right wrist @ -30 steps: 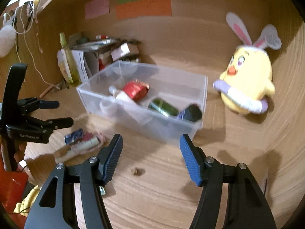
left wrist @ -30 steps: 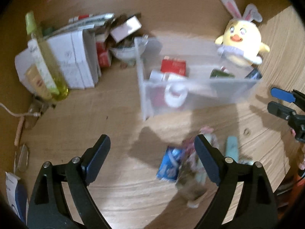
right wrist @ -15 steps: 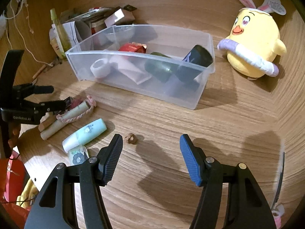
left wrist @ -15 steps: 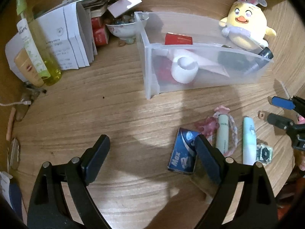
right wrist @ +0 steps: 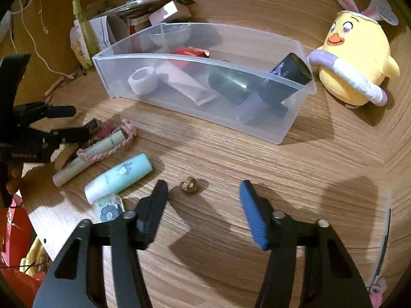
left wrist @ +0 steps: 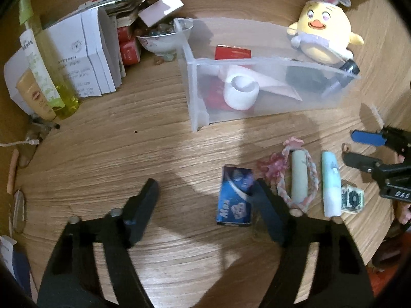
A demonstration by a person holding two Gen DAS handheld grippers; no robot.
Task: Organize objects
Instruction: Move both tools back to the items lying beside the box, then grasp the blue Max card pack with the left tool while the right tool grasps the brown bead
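While both grippers' jaws have just been closing on nothing, left gripper (left wrist: pixel 205 192) stands apart, right gripper (right wrist: pixel 203 192) likewise. Blue box (left wrist: pixel 235 196) lies touching the left gripper's right finger, outside the gap, long axis parallel to the fingers.

Black gripper (right wrist: pixel 203 202) frames — blue-padded jaws

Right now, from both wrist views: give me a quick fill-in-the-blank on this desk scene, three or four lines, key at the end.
1. The white cap lies inside the clear ____.
2. The plush chick wears ____ ears.
3. The pink braided band loops around a ____ tube.
4. The blue packet lies on the wooden ____, outside the clear bin.

Missing words: bin; bunny; cream; desk
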